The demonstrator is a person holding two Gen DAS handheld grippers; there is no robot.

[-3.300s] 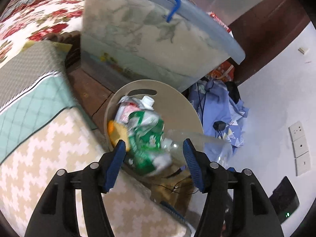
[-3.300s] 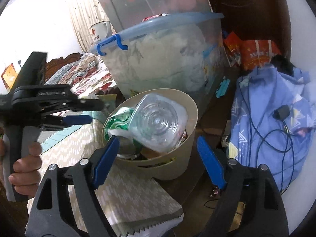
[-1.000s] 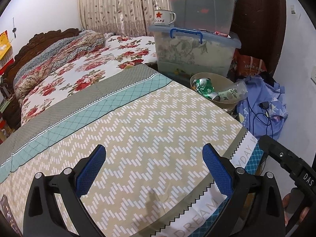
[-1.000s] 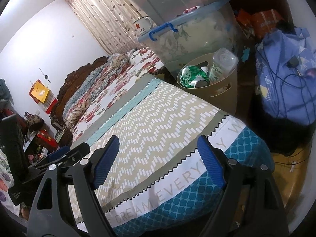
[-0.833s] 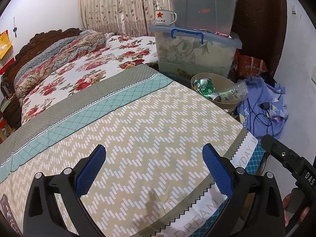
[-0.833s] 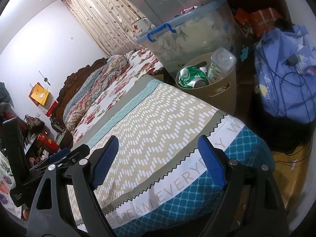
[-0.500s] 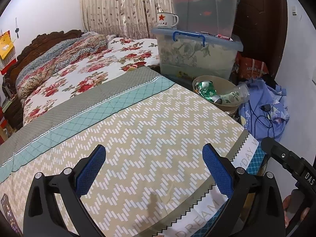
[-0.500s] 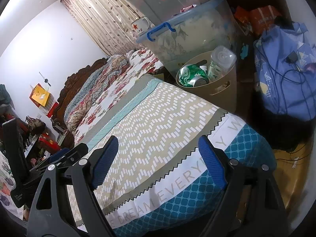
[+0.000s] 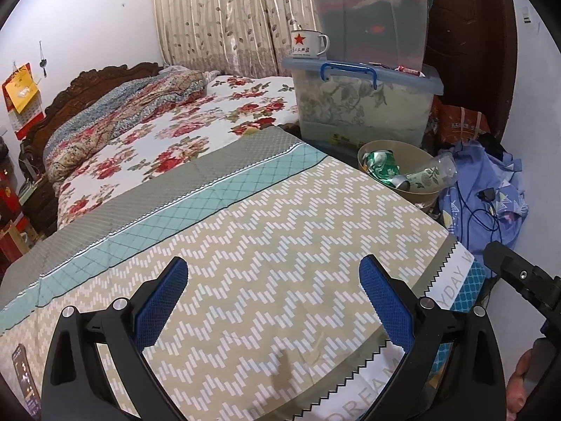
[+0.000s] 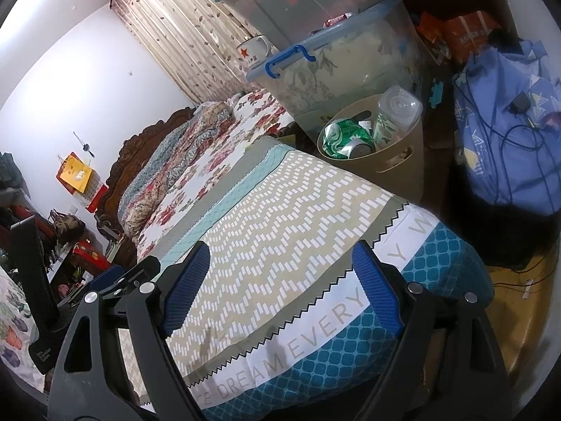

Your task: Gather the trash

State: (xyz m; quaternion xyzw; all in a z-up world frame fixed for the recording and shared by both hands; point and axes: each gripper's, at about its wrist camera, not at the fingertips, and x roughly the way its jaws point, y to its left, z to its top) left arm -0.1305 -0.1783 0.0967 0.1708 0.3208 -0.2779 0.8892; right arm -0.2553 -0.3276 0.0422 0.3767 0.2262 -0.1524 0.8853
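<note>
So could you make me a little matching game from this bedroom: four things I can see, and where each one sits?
Things:
1. enamel mug
2. green can
3. charger
4. phone

Places:
A. in the beige bin
B. on the blue cloth pile
C. on the blue-lidded storage box
D. on the bed's near left edge

Pairs: 1-C, 2-A, 3-B, 4-D
</note>
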